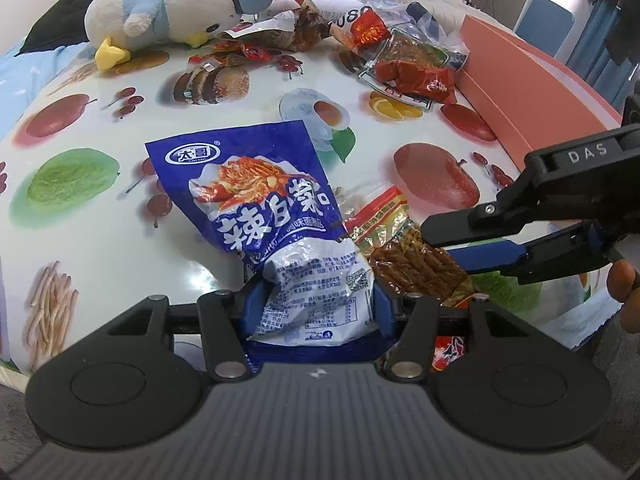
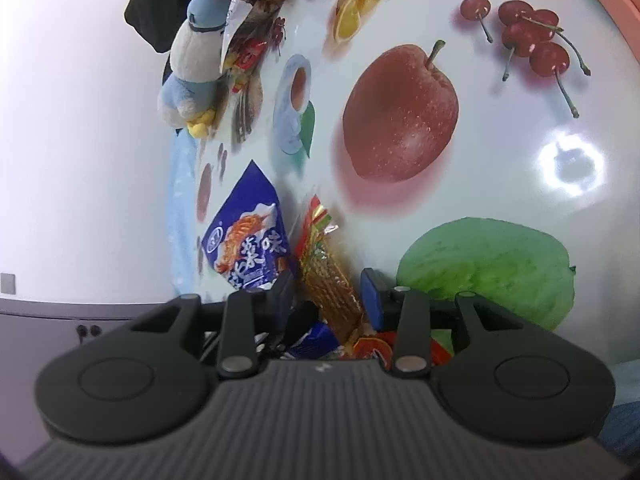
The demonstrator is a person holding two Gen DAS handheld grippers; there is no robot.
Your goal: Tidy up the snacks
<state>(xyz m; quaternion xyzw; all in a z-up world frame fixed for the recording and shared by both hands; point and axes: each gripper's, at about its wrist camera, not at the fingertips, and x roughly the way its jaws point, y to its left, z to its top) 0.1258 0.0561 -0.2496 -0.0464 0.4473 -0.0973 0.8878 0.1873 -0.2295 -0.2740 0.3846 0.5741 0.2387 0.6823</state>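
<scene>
Blue snack bag (image 1: 256,204): lies on the counter (image 1: 112,240), its crumpled lower end pinched between the blue pads of the left claw (image 1: 316,304), which is closed on it.

Clear packet of brown sticks (image 1: 416,256): touching the blue snack bag on its right side. In the left view the right claw (image 1: 452,244) reaches in from the right, one black finger above the packet and one blue-padded finger below. In the right view the packet (image 2: 328,276) sits between the pads with gaps at both sides; whether the right claw grips it cannot be told.

Pile of red and clear snack packets (image 1: 404,64): beyond the blue snack bag, well apart; left view shows it fully, right view only its edge.

Plush penguin (image 1: 176,12): beyond the blue snack bag, far left, lying on its side.

Pink box (image 1: 528,76): right of the pile, seen whole only in the left view.

Counter cover: glossy fruit print; the right view alone shows a bright light glare (image 2: 572,168).
</scene>
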